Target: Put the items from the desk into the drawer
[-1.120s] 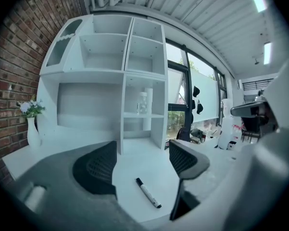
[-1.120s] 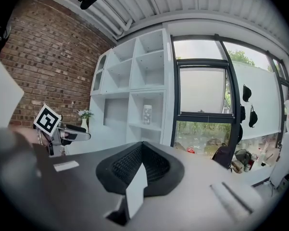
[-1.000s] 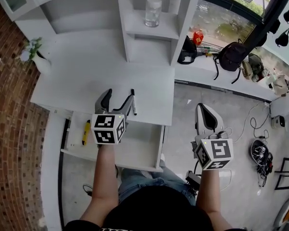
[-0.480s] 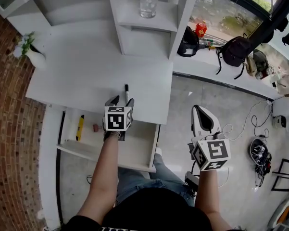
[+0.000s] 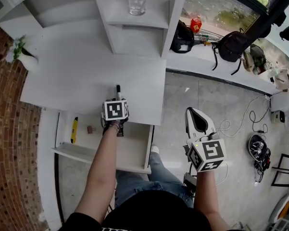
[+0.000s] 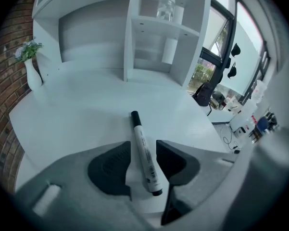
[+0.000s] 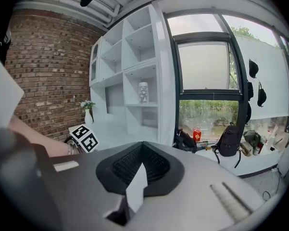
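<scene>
1. The counter (image 5: 77, 76) is bare except for the marker (image 6: 137, 129), which lies near its 6 o'clock edge, right above the open drawer (image 5: 134, 146).
2. Our left hand-held gripper (image 6: 143, 150) straddles the marker. Its jaws have just been closing, but there's a gap, so no pinch yet. The right hand-held gripper (image 7: 139, 162) hangs off at 3 o'clock, jaws together and empty.
3. The marker's cap points to 12 o'clock. We reckon it's light, stiff and slick, and being round it'll roll, so pinch mid-barrel, square across.
</scene>
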### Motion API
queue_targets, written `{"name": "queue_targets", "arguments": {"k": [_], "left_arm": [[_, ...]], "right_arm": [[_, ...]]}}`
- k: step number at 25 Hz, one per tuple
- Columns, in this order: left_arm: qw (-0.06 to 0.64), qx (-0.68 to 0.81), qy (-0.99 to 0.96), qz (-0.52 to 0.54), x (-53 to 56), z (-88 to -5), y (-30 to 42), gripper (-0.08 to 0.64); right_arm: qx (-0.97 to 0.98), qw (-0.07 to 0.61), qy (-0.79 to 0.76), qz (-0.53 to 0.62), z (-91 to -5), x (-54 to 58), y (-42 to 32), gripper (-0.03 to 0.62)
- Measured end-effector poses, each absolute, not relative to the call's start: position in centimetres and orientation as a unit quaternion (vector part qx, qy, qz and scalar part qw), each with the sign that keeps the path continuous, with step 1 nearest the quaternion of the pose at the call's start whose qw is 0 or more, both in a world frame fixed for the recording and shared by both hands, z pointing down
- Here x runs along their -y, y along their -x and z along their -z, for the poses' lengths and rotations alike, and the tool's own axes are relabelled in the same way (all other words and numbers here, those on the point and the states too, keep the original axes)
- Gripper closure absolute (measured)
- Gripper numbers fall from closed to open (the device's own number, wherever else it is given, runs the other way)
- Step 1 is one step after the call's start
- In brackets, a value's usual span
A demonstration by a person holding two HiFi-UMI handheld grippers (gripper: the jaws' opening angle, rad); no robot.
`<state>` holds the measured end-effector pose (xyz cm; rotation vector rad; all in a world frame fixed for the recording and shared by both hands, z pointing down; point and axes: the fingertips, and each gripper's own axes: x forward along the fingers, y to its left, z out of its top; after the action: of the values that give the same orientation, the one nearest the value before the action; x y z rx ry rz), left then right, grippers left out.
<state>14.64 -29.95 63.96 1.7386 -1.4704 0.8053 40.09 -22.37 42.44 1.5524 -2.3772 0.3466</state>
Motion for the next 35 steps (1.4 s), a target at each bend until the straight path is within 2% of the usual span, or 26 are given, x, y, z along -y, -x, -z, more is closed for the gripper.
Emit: {"name": "queue_targets", "arguments": {"k": [5, 8, 13, 18, 35], "left_arm": [[0.349, 0.578, -0.650, -0.348, 30.1, -64.7, -13.8, 0.419], [0.327, 0.584, -0.643, -0.372, 30.2, -64.5, -12.9, 0.495], [0.358, 0.564, -0.667, -0.330, 30.0, -64.4, -14.0, 0.497], [0.341, 0.571, -0.687, -0.294, 30.0, -61.3, -13.2, 0.497], [0.195, 0.589, -0.773, -0.133, 27.7, -43.7, -6.7, 0.497]], "right_arm": [[0.821, 0.141, -0.540, -0.124, -42.7, 22.3, -40.6, 0.584], [0.819, 0.140, -0.543, -0.125, -42.7, 22.3, -40.6, 0.584], [0.818, 0.139, -0.545, -0.122, -42.2, 22.0, -40.2, 0.584], [0.816, 0.128, -0.553, -0.113, -41.0, 21.6, -39.6, 0.584], [0.803, 0.094, -0.585, -0.071, -35.8, 17.8, -33.5, 0.584]]}}
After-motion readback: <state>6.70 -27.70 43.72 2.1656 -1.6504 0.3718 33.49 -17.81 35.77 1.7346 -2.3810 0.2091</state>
